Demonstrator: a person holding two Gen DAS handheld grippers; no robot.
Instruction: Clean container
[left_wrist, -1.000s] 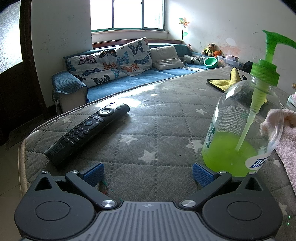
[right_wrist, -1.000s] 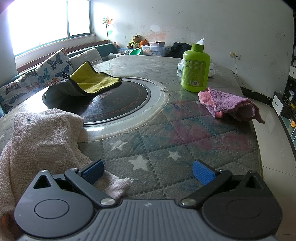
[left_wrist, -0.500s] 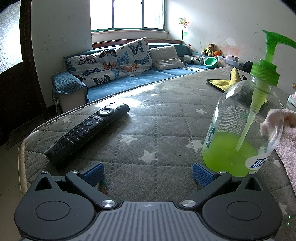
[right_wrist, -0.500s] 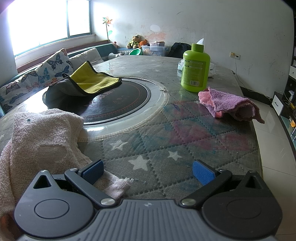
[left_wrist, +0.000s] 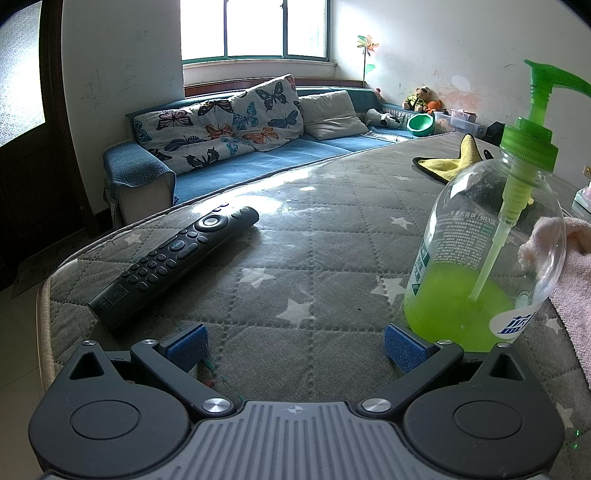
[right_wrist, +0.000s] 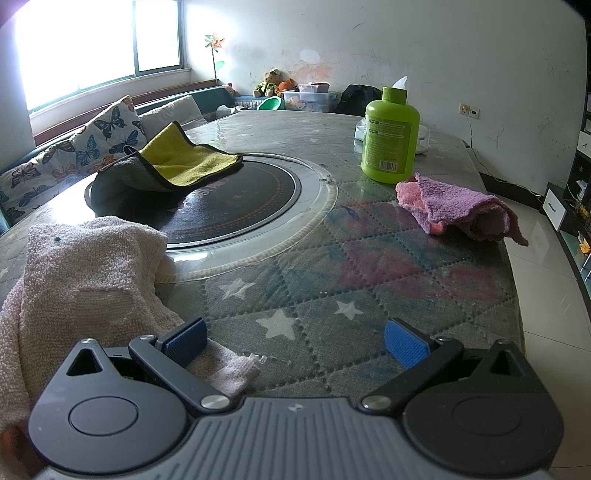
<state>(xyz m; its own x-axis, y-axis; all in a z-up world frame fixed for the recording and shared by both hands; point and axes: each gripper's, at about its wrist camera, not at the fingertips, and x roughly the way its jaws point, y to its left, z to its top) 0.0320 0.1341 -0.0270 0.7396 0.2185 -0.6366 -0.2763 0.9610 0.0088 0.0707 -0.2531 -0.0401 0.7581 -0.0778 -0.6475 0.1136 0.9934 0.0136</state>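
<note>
Resting low over the quilted worktop (left_wrist: 314, 236), the left hand-held gripper (left_wrist: 295, 345) has its jaws spread apart, empty, the pump bottle (left_wrist: 480, 258) just beside its right finger. The right hand-held gripper (right_wrist: 293, 341) gapes empty too, beside a pale towel (right_wrist: 85, 269); farther off stands a green bottle (right_wrist: 391, 136).

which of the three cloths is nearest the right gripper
The pale pink towel: its corner lies under the right gripper's left finger. The yellow-grey cloth and purple-pink cloth lie farther off.
</note>
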